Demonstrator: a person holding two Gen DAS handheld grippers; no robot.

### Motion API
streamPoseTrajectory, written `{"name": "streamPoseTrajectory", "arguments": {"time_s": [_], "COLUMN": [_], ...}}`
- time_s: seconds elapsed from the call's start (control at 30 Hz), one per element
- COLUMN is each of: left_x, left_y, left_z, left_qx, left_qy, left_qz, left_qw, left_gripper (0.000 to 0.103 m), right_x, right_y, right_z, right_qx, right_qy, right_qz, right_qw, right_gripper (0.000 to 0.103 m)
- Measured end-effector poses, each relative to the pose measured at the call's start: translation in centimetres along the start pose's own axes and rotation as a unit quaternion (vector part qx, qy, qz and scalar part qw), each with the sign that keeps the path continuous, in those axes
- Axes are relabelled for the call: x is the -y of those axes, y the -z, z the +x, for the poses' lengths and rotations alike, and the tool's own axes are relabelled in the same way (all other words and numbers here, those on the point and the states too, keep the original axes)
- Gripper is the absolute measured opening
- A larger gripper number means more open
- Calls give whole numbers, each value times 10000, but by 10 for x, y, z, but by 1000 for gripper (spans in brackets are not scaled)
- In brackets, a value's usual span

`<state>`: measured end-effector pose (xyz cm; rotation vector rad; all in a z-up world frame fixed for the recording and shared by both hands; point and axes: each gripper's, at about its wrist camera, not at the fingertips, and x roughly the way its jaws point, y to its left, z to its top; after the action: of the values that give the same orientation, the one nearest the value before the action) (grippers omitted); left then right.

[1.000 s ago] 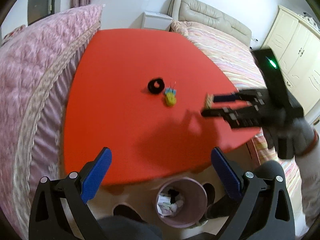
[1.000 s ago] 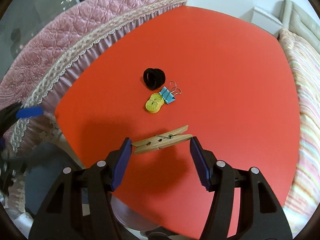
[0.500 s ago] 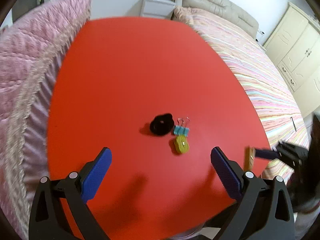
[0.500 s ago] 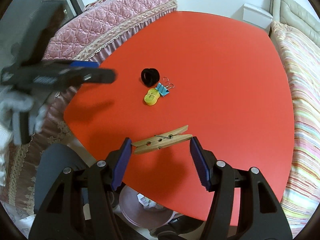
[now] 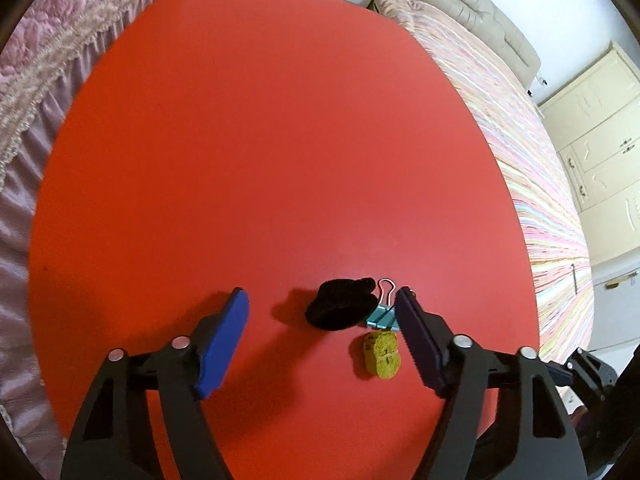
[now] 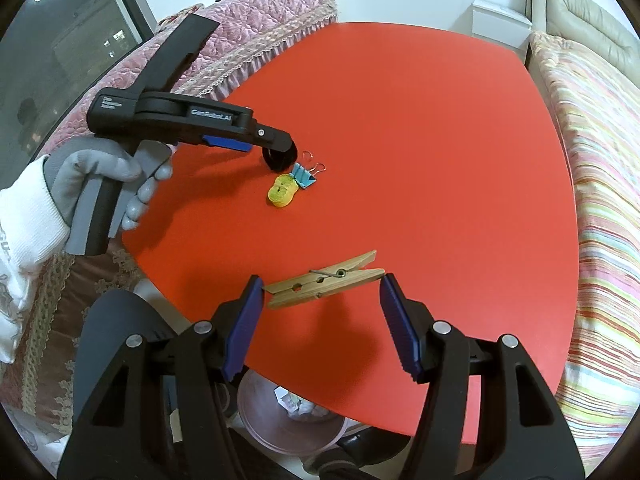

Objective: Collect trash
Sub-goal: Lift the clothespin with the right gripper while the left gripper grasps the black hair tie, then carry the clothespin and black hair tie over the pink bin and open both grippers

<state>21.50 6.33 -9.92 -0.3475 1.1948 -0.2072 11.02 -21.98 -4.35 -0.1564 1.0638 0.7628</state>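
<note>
On the red table (image 5: 260,140) lie a black hair tie (image 5: 340,307), a blue binder clip (image 5: 382,314) and a yellow wad (image 5: 382,354), close together. My left gripper (image 5: 322,332) is open, its fingers either side of the hair tie, just above the table. In the right wrist view the left gripper (image 6: 276,148) hangs over the hair tie (image 6: 280,162), beside the clip (image 6: 306,174) and wad (image 6: 283,191). My right gripper (image 6: 322,294) is shut on a wooden clothespin (image 6: 324,278), held crosswise above the table's near edge.
A pink waste bin (image 6: 292,420) with crumpled paper stands on the floor under the table's near edge. A pink quilted bed (image 6: 256,36) lies left, a striped bed (image 6: 600,184) right. Cream wardrobes (image 5: 600,140) stand at the far right.
My left gripper has moved forward and down over the table onto the hair tie. The right gripper has pulled back and up a little, still holding the clothespin.
</note>
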Motion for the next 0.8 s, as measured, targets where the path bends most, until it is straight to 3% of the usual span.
{"name": "streamPoseTrajectory", "arguments": {"time_s": [0.1,0.17,0.23,0.57,0.8], "left_x": [1,2,4,22,64], "left_y": [1,2,3,14,53], "left_z": [1,1,2,-34,-81], "left_qx": [58,66,61,513,946], "left_qy": [49,16,-32,-250,-497], "left_qz": [4,51,121,663,1368], "left_qw": [10000,10000,9999,9962,9848], "left_gripper": [60,38,28,25,25], "right_x": [0,-1,0,-2,-11], "right_y": [-1,-1,-1,-2,4], "right_z": [1,2,1,-5,-30], "right_qx": [-14,-16,-11,109,336], "right_qy": [-4,-8,-12,-23,4], "right_qz": [10,13,17,60,42], "right_qw": [10000,10000,10000,9999,9994], "right_gripper": [59,59,59,59,59]}}
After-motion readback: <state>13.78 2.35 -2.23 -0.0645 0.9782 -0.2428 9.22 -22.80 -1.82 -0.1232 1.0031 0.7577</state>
